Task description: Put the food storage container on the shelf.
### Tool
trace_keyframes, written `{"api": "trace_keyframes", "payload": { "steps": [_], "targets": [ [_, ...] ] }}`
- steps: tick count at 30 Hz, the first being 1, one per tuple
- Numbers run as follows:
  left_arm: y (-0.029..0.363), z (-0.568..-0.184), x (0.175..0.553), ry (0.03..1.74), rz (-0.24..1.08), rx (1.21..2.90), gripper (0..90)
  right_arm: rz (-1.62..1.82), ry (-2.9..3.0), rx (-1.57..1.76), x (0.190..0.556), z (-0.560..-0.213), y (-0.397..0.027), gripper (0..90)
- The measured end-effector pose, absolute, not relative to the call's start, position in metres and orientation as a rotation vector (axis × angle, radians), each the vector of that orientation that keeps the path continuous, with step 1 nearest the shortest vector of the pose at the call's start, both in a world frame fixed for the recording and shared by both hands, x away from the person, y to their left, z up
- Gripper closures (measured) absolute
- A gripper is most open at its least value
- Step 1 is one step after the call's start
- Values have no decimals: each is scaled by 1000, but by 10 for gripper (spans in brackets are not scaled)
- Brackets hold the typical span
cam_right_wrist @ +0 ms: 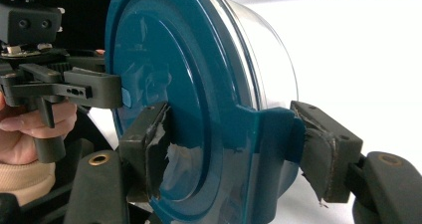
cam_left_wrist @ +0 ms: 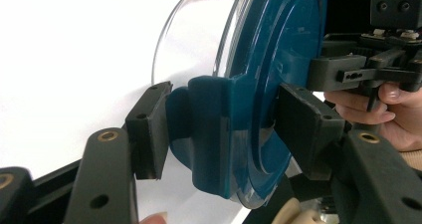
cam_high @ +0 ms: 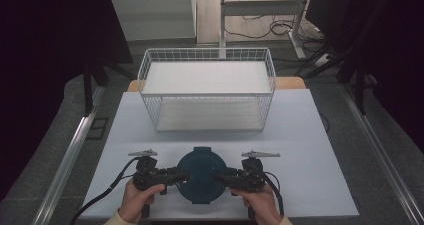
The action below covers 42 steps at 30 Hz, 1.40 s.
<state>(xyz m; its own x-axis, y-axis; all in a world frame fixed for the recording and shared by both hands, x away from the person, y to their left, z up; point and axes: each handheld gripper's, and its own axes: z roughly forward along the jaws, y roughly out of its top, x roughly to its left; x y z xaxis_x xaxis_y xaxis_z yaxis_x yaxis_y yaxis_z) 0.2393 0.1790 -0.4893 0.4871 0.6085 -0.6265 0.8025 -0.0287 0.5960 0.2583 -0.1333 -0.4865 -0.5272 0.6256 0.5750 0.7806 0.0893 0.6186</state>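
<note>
Both grippers, left gripper [cam_high: 176, 176] and right gripper [cam_high: 226, 177], clamp opposite latch tabs of the blue-lidded container [cam_high: 201, 175].

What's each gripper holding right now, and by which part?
Both hold the clear container with the blue lid. The left gripper and the right gripper each clamp a side latch tab of the lid, on opposite sides.

A white table [cam_high: 300, 135] fills the centre, a white wire basket [cam_high: 206, 87] toward twelve o'clock. Grey floor [cam_high: 360, 150] at three and nine; cables [cam_high: 280, 27] (loosely tangled) near one. Dark curtains [cam_high: 45, 60] flank both sides.
</note>
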Motion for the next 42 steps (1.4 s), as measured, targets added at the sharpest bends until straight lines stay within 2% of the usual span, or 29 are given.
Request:
{"api": "trace_keyframes", "payload": {
  "steps": [8,17,26,42],
  "targets": [
    [180,-484,239,1184,-245,1715,413,-1458,-2248,-1409,256,-475,-133,341],
    [173,-459,229,1138,-130,1721,405,-1535,-2311,-1341,252,-454,-136,341],
    [169,-444,232,1088,-101,1729,405,-1594,-2359,-1311,250,-435,-141,341],
    [172,-414,254,1056,-58,1717,406,-1611,-2410,-1264,274,-402,-139,343]
  ]
}}
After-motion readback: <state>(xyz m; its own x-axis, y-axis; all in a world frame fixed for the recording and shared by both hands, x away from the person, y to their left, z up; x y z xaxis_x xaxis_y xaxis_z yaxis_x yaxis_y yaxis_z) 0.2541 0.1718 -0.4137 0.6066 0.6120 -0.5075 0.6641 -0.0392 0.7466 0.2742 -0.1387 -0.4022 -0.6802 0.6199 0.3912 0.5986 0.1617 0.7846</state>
